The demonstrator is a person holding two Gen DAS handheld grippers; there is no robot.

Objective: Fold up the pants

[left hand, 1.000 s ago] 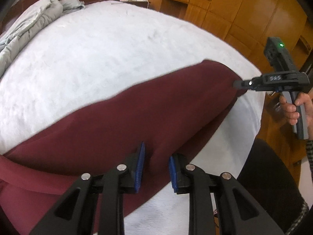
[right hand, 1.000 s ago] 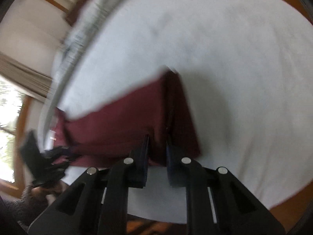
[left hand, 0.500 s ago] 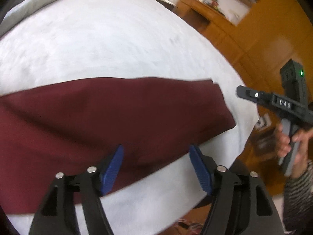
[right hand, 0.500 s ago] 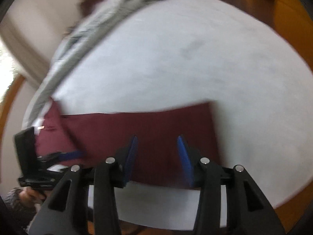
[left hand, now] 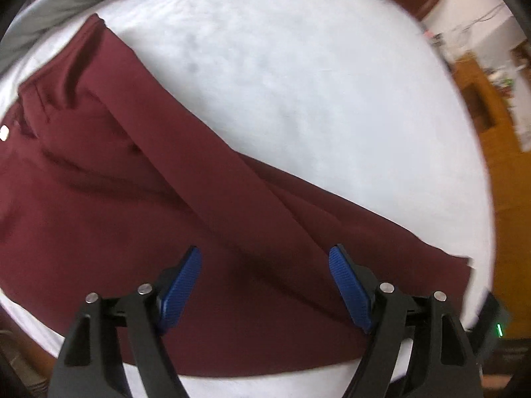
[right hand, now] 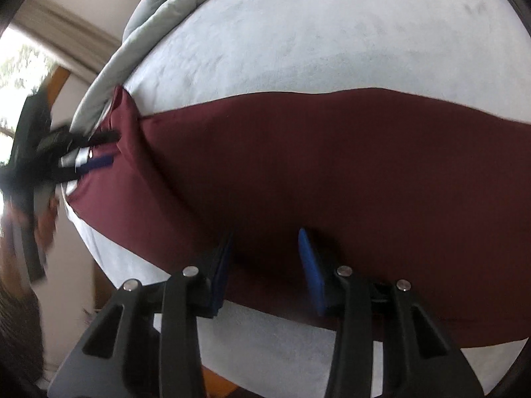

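Maroon pants (left hand: 166, 205) lie flat on a white bed cover (left hand: 315, 76), folded lengthwise with one leg over the other. The waistband is at the upper left in the left wrist view. My left gripper (left hand: 265, 265) is open and empty above the leg part. In the right wrist view the pants (right hand: 332, 165) stretch across the frame. My right gripper (right hand: 265, 248) is open and empty over their near edge. The left gripper (right hand: 99, 149) shows there at the far left by the waistband, open.
A grey quilt (right hand: 159, 10) is bunched along the far edge of the bed. Wooden furniture (left hand: 497, 152) stands beyond the bed's right side. A window and curtain (right hand: 43, 39) are at the left in the right wrist view.
Both grippers were shut on the pants a second ago. They have let go, opened, and the pants now lie flat. Both cameras have swung to new viewpoints over the pants.
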